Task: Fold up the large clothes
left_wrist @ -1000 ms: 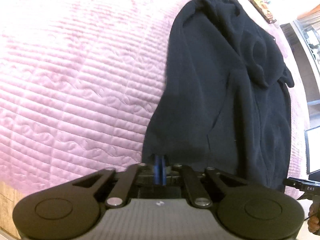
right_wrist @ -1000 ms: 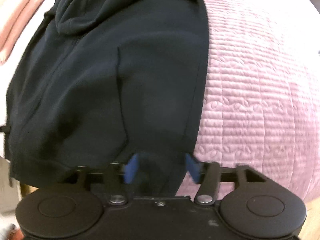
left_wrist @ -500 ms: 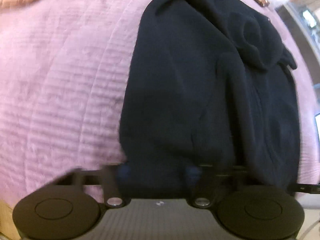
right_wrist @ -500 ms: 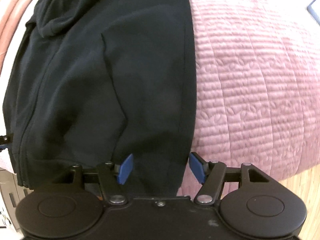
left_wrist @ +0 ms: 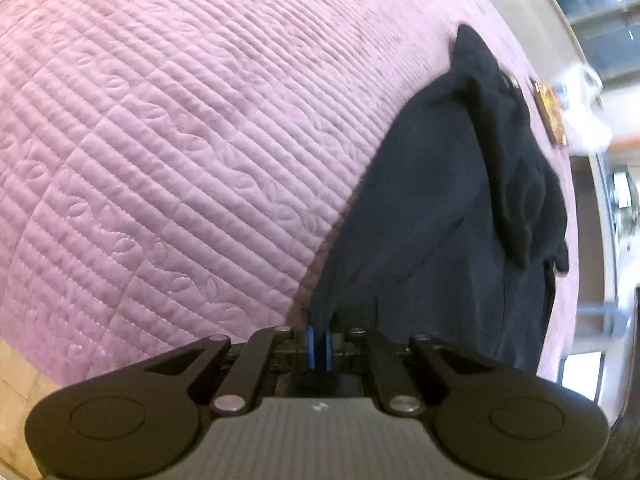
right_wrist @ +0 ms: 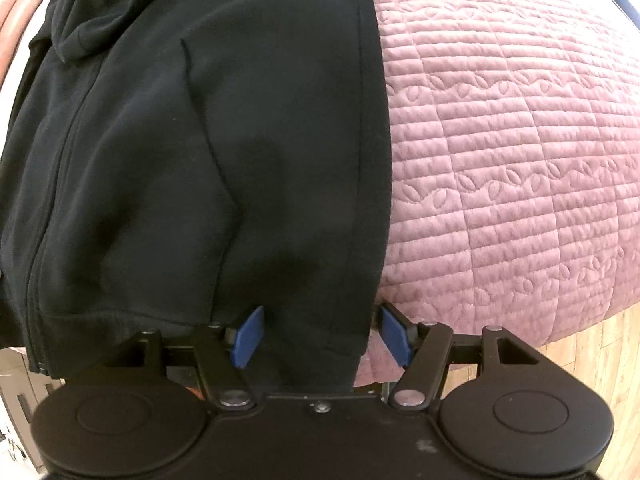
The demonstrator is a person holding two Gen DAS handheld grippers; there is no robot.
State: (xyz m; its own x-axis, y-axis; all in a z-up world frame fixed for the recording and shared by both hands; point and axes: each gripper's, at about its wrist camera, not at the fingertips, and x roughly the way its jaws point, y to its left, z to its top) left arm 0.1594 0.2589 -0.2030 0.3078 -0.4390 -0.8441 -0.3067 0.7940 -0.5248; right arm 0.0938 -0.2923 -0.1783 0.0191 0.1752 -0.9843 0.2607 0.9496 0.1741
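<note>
A black zip hoodie (left_wrist: pixel 452 216) lies lengthwise on a pink quilted bedspread (left_wrist: pixel 180 140). My left gripper (left_wrist: pixel 319 340) is shut on the hoodie's near left bottom corner, blue pads pressed together with cloth between them. In the right wrist view the hoodie (right_wrist: pixel 200 140) fills the left half, hood at the top left, zipper along the left edge. My right gripper (right_wrist: pixel 320 334) is open, its blue pads (right_wrist: pixel 248 336) standing either side of the hoodie's bottom right hem corner, which lies between the jaws.
The bedspread (right_wrist: pixel 520 160) stretches to the right, with wooden floor (right_wrist: pixel 592 344) beyond the bed's near edge. A flat snack packet (left_wrist: pixel 551 116) lies on the bed past the hoodie. Furniture and a window stand at the far right of the left view.
My left gripper went from open around the hoodie's hem to shut on its corner. My right gripper stayed open at the hem and shifted slightly closer.
</note>
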